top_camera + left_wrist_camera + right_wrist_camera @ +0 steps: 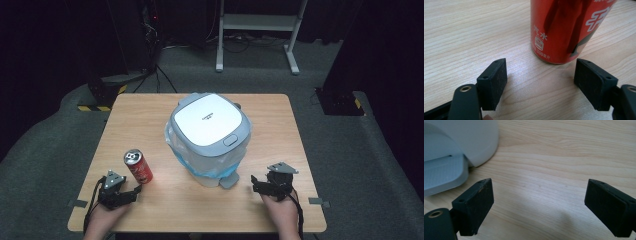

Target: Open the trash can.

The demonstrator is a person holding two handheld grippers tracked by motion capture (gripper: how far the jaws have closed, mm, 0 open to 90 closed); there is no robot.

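A red soda can (pixel 138 167) stands upright near the table's front left. My left gripper (pixel 131 192) rests on the wood just in front of it. In the left gripper view the can (pixel 564 30) stands just beyond the tips of my left gripper (pixel 540 72), whose jaws are open and touch nothing. A white and grey pedal bin (pixel 210 135) with a blue liner sits mid-table, lid down. My right gripper (pixel 256 184) lies to the right of its foot pedal (pixel 229 180). In the right gripper view my right gripper (pixel 539 192) is open over bare wood, with the pedal (pixel 444 172) at its left.
The wooden table (pixel 280 115) is small, and both hands lie close to its front edge. Grey carpet surrounds it. A white metal frame (pixel 255 22) and black equipment with cables (pixel 145 35) stand on the floor behind the table.
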